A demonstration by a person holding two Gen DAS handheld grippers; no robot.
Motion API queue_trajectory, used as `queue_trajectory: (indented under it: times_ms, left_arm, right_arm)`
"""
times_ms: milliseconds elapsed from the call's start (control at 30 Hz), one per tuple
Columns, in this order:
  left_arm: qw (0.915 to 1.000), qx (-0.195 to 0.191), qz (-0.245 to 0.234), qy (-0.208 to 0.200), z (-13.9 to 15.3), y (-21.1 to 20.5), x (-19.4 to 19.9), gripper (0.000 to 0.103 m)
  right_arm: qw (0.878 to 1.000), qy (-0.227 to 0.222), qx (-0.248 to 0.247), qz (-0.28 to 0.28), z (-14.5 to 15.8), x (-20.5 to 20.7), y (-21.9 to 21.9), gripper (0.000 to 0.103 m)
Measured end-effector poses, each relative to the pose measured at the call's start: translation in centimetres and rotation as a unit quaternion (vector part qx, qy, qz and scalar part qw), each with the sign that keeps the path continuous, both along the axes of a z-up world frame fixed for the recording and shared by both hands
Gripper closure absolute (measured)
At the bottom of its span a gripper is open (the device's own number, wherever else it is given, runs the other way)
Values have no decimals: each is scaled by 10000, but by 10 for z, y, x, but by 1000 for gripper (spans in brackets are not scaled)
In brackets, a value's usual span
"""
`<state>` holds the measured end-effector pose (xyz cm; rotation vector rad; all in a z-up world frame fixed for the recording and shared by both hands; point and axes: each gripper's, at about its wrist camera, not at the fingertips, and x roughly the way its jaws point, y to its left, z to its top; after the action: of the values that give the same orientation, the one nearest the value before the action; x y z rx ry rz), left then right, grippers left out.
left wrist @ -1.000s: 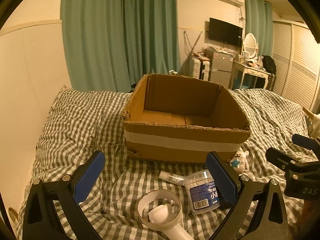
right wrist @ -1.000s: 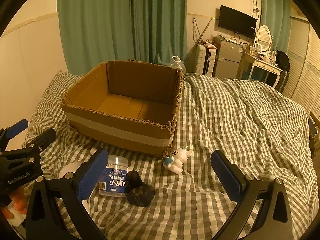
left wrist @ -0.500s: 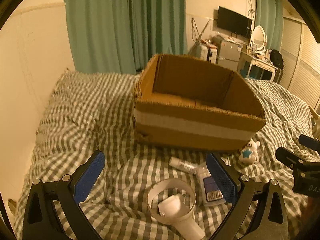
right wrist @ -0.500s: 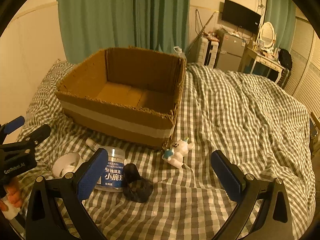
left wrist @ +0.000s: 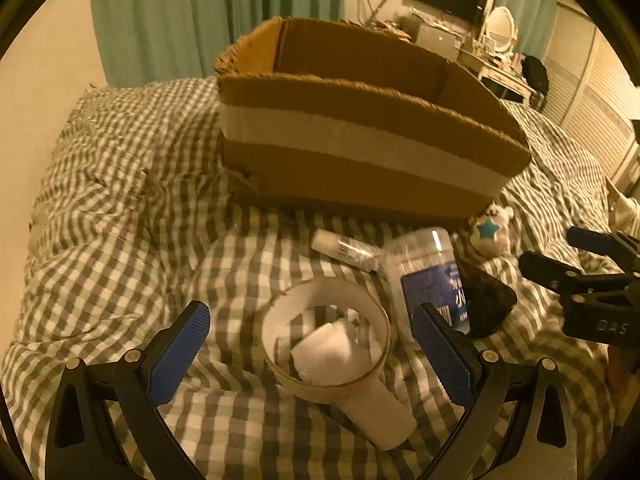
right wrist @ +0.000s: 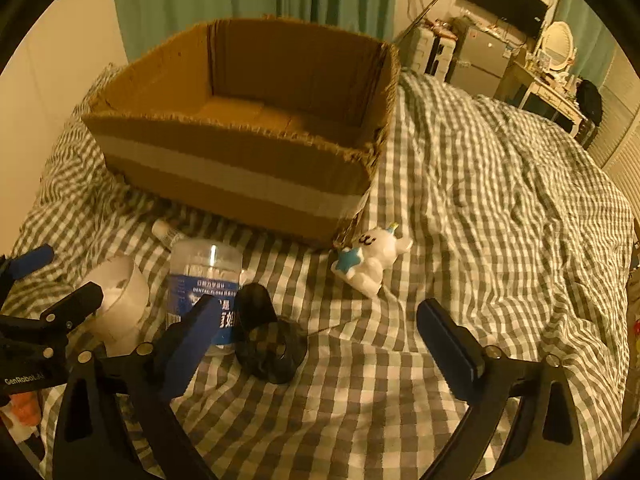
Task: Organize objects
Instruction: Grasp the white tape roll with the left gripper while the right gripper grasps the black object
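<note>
Cardboard box [right wrist: 240,136], open-topped with a pale tape band, stood on a checked bedspread [right wrist: 500,200]; nothing showed on the visible part of its floor. White controller [left wrist: 332,352] with a ring lay in front of the box, between the spread fingers of the left gripper [left wrist: 312,356], which held nothing. Clear jar [right wrist: 206,280] with a blue label lay just beside it, a small white tube [left wrist: 346,246] between jar and box. Black object [right wrist: 268,340] lay touching the jar, just inside the left finger of the right gripper [right wrist: 320,344], also spread and holding nothing. White toy animal [right wrist: 372,256] with a blue star lay near the box's corner.
</note>
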<state>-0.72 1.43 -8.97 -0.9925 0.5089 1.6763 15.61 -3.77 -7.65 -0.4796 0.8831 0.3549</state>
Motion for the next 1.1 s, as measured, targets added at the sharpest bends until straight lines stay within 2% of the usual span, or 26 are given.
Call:
queue_trajectory:
  times_ms: [300,567,767,900,967,1000,1100]
  left_arm:
    - [9986,-398,-327,-146,-22,10,3,0]
    - [9959,-741,-299,-417,-44,23,-7,0]
    - [9918,-1044,-335,-662,-64,34,-13,0]
    - [9926,-983,-280,-660,-66,37,-17,0]
    - [9929,-949,-271,-658,-66,37,-19,2]
    - [9929,-949,-295,-652,-66,38,-20,5]
    - [9933,-912,-363,-609,-65,38,-20,13]
  right_arm:
    - [9960,604,-640,121,-41,10,16,24]
    - [9906,1214,-623,-57,-63,28,15,39]
    - [9845,1671,-512,-139,-76,36,12,39]
    - [9784,1982,-550,-194,-87,39,10,39]
    - [9768,2051,-574,-225,-91,40,9,42]
    - [9760,2088,-577,-215,-92,39,9,45]
    - [9779,1989,-604,-232,-90,34,8,46]
